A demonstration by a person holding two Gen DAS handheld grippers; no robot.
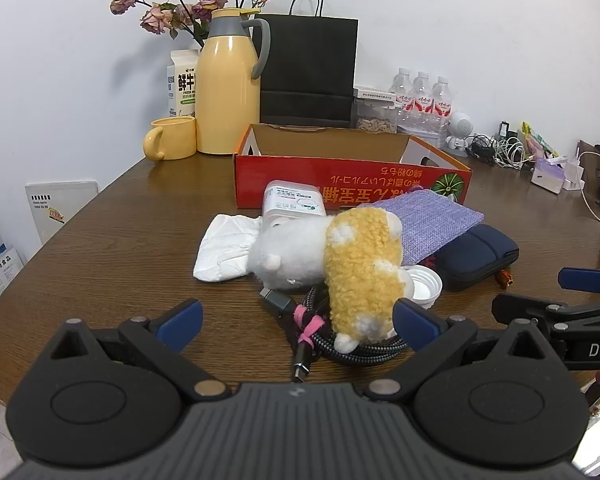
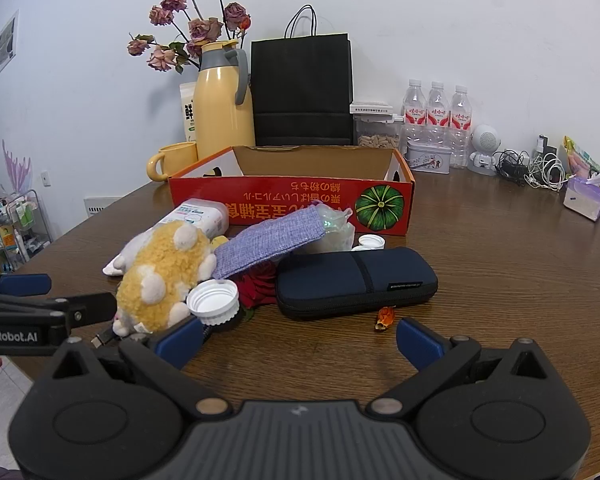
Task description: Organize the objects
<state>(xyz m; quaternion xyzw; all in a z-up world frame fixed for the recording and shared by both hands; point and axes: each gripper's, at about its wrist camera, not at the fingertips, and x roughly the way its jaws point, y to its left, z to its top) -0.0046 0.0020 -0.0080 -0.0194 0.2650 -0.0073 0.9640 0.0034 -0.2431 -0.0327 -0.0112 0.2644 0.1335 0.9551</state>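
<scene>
**Barely begun: pile outside the box**

Nothing was sorted yet. The plush toy, purple pouch, navy case and cable lay heaped on the worktop before the red box, seemingly empty. I held both grippers' jaws wide open, gripping nothing.

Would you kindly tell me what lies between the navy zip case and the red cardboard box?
In the right wrist view, white bottle caps lie between navy case and red box.

The plush is hiding part of the cable and white pack; the jug is covering half the carton.
</scene>
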